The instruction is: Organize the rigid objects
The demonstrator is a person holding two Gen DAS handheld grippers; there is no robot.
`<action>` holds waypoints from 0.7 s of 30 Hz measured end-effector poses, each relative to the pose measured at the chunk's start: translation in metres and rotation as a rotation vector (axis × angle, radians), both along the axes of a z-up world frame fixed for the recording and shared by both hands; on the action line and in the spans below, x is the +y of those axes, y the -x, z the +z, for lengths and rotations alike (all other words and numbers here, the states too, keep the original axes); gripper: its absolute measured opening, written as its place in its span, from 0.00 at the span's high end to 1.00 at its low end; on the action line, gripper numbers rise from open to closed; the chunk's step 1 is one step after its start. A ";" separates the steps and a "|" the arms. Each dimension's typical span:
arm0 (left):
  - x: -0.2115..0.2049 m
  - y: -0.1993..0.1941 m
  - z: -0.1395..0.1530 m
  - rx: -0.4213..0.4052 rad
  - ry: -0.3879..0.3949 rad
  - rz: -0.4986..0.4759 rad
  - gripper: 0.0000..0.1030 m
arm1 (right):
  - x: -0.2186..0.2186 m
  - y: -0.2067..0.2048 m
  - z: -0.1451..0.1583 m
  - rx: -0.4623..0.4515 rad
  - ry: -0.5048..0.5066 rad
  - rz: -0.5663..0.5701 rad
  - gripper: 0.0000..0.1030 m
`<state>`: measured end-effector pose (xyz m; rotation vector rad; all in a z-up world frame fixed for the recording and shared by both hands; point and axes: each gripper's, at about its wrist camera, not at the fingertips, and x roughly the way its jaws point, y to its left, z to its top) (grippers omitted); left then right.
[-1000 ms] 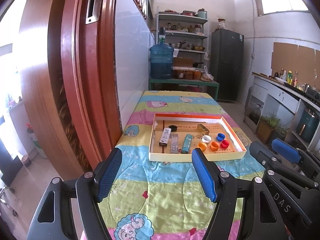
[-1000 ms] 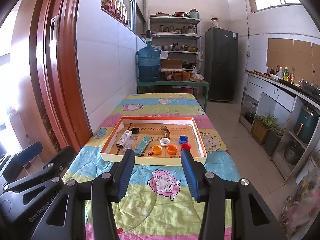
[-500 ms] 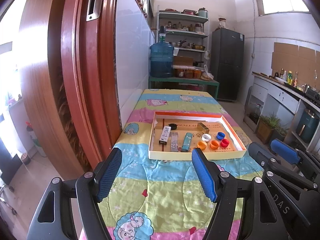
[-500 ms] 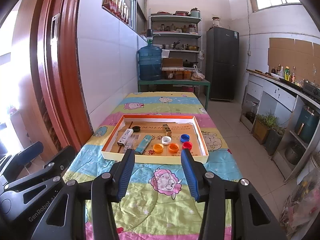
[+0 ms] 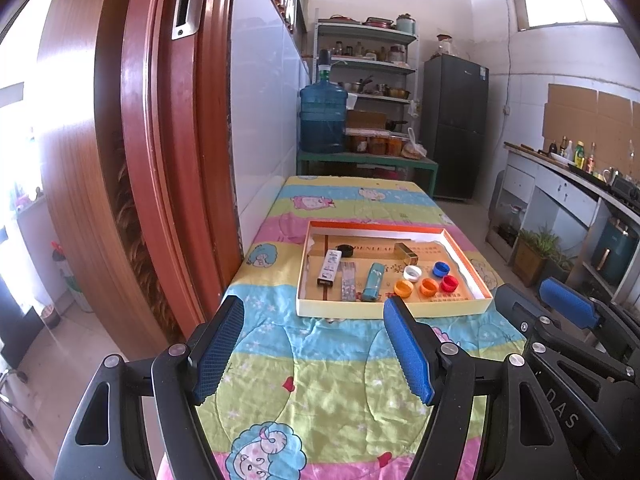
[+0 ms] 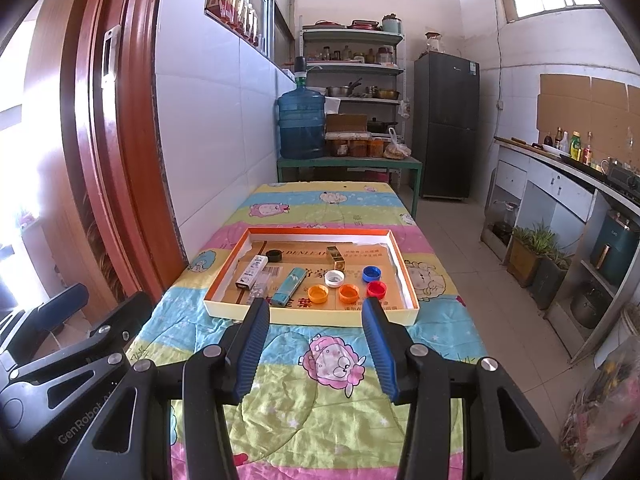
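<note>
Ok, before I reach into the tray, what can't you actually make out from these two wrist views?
- Print on the white box and teal lighter: too small in both views.
- Strip beside them: its near end is hidden by the right gripper's finger in the right view; too small to identify.
- Gold block: too small to identify.
- Tray near inside wall: hidden by its own rim.
- Person's hands: outside both frames.

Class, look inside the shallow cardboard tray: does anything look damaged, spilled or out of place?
The shallow cardboard tray's white lining looks torn along its far wall, baring brown card. Nothing is spilled; the loose bottle caps simply lie scattered.
</note>
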<state>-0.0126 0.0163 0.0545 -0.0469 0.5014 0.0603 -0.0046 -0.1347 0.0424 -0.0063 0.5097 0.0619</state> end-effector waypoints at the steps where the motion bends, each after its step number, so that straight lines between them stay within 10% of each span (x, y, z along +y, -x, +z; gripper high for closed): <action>1: 0.000 0.000 0.000 0.000 0.000 0.000 0.28 | 0.000 0.000 0.000 0.000 0.001 0.000 0.54; 21: -0.001 0.000 -0.002 0.006 0.005 -0.004 0.28 | 0.002 -0.001 0.000 -0.001 0.006 0.004 0.54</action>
